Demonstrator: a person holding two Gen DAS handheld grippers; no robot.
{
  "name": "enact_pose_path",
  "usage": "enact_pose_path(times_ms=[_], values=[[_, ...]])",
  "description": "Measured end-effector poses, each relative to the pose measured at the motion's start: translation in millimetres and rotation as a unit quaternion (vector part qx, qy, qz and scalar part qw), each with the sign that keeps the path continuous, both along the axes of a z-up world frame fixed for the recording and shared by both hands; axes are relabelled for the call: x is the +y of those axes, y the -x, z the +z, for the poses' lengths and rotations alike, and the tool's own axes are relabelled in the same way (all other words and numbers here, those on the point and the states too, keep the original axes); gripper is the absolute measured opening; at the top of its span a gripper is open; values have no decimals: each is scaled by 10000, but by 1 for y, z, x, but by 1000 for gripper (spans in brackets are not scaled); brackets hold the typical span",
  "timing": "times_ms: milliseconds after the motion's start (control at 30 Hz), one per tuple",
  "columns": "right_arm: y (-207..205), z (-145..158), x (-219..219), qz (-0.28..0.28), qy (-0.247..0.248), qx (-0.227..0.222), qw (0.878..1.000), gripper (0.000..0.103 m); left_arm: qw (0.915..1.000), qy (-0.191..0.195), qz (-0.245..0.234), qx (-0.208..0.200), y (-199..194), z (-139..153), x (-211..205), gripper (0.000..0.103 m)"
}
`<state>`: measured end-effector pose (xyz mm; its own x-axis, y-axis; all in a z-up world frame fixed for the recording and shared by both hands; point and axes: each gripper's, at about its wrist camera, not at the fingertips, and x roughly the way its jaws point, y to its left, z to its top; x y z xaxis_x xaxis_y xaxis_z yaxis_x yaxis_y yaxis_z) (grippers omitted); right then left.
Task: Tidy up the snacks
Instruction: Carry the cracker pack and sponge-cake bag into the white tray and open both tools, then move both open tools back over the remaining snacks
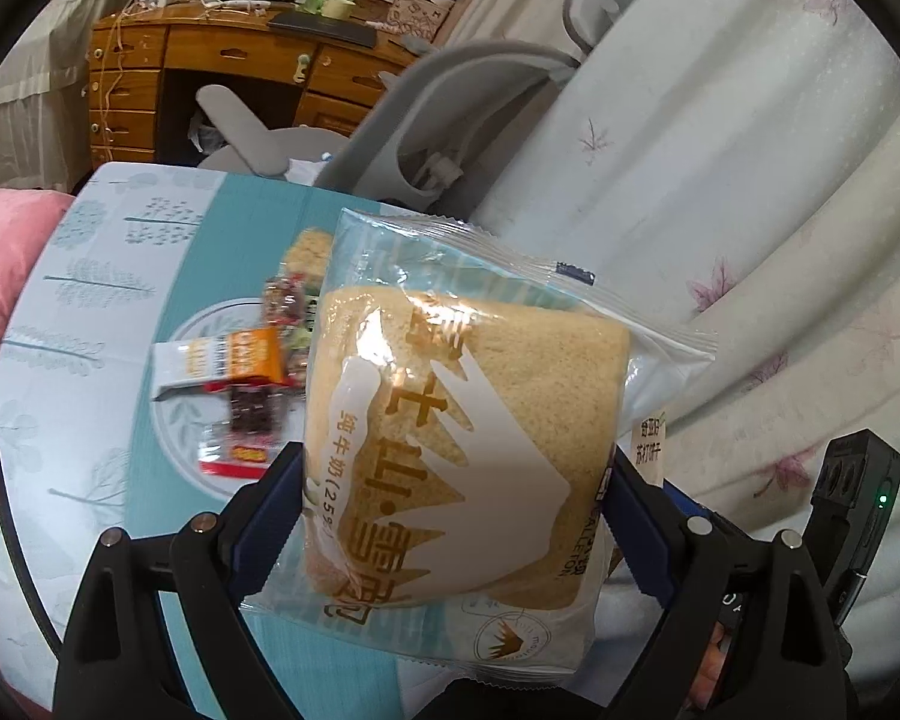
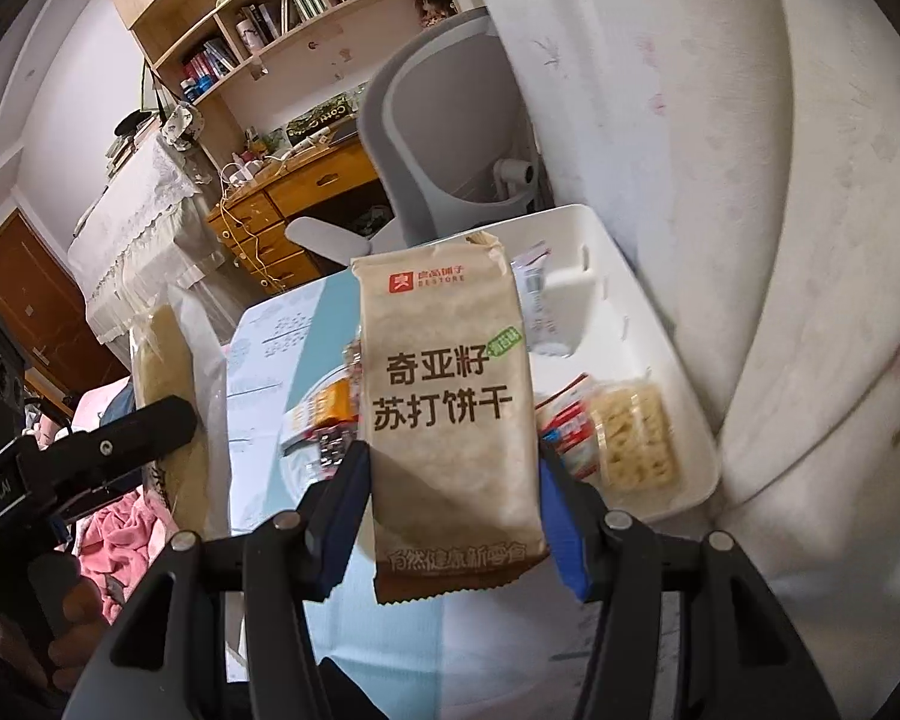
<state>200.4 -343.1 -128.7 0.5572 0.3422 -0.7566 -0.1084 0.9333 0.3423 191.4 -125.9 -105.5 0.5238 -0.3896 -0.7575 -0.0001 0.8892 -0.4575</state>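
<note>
My left gripper is shut on a clear-wrapped bread cake packet and holds it in the air over the teal patterned table. A pile of small snack packets lies on the table behind it. My right gripper is shut on a brown soda cracker packet, held upright in front of a white bin. The bin holds a noodle snack pack and a white packet. The left gripper and its bread show in the right wrist view.
A grey office chair stands behind the table, with a wooden desk and bookshelves beyond. A white floral bedcover fills the right side. Pink fabric lies at the left.
</note>
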Motion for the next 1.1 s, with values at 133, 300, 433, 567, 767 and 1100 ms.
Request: enact_pose_path(times_ms=[133,300,433,567,767,1100], values=[[-13,-2,-19,-3,37,-13,10000,54,10000,-53,-56,60,-22,-6,-24,92],[-28,-5,-41,-8,83,-64,9999,54,9998,-67,-110,183,-50,-17,-51,92],[-36,-7,-50,44,50,-111,9999,55,9988,-156,-185,424,-64,-26,-69,95],[-39,-14,-50,131,112,79,9998,55,9982,-155,-311,485,-70,-30,-81,98],[-40,-22,-51,98,72,339,9994,67,9980,-218,-311,511,-64,-28,-79,99],[-25,-24,-32,-30,-57,574,9983,67,9983,-249,-217,487,-38,-15,-45,99]])
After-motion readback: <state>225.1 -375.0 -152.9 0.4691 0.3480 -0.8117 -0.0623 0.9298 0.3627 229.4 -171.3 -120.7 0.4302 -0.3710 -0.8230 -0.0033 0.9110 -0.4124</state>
